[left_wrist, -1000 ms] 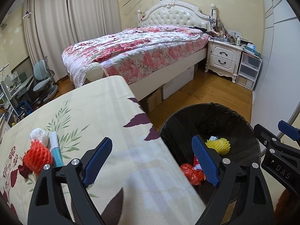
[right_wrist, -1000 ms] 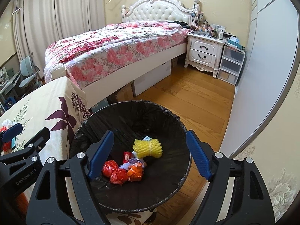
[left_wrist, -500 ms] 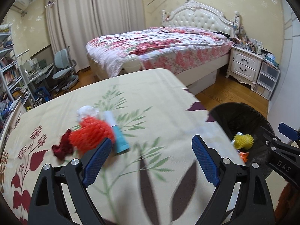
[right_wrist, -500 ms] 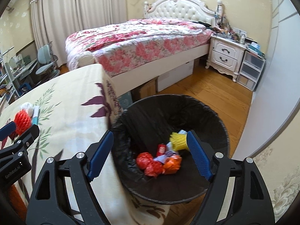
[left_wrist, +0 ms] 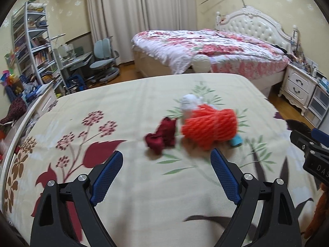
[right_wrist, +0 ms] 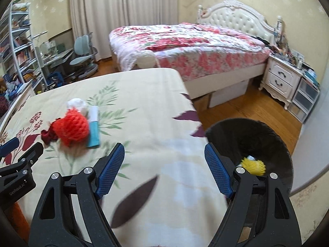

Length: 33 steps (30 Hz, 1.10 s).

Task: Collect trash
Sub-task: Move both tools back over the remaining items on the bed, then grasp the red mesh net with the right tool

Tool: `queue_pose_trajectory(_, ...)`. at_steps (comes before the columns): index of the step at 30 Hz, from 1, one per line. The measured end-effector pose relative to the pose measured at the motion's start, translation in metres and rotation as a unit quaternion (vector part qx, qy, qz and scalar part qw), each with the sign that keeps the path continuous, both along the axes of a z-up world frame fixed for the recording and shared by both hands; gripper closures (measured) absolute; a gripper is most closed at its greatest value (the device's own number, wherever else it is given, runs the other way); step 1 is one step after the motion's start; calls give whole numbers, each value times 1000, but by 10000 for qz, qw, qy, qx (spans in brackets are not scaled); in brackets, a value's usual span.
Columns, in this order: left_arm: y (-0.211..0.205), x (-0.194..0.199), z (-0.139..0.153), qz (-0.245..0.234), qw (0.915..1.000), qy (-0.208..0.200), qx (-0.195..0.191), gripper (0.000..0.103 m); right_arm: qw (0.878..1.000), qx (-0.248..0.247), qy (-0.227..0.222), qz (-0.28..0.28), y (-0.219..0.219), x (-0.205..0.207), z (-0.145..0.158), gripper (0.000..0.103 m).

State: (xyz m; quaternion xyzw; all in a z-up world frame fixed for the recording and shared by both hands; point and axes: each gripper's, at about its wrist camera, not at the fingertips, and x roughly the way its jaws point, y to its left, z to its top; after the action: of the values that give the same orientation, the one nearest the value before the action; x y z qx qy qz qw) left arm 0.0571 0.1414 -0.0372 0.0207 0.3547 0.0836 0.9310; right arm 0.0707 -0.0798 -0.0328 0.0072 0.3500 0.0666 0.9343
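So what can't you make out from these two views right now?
- Bin: right wrist view, contents mostly hidden behind the right gripper's finger; only a yellow foam net shows.
- Tube: left wrist view, mostly behind the orange net.
- White wad: motion-blurred, unidentifiable.

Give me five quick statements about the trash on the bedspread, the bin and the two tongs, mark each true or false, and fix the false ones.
1. Both tongs are empty. True: left tongs and right tongs stand open with nothing between the pads.
2. The orange foam net is already in the bin. False: it lies on the floral bedspread.
3. A dark red crumpled scrap lies next to the net. True.
4. The black-lined bin is empty. False: a yellow foam net is inside.
5. The teal and white tube stands upright. False: it lies flat beside the orange net.
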Motion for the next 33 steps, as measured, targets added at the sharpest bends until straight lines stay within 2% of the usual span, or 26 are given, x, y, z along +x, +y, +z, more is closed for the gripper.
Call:
queue_pose_trajectory(9,64,-11,-5,583,9983,54,29,16,9982,-62,-79,592,61,2,11,25)
queue_pose_trajectory(16,98,-12,-5,897,9960,59,3,16,9955,-37,-19,945,97,9,13,24)
queue_pose_trajectory(24,119,-7,-10,1008,9948,103,-34,16,9935,-141,97,1126,123,24,6,24)
queue_pose_trajectory(30,118,-3,-13,946,9954,105,-139,16,9918,-251,267,1226,135,29,-4,25)
queue_pose_trajectory(31,117,-2,-13,929,9955,108,-145,16,9916,-296,278,1228,136,29,-5,26)
queue_pose_trajectory(33,115,-2,-13,898,9958,107,-158,16,9908,-283,332,1279,139,29,-8,39)
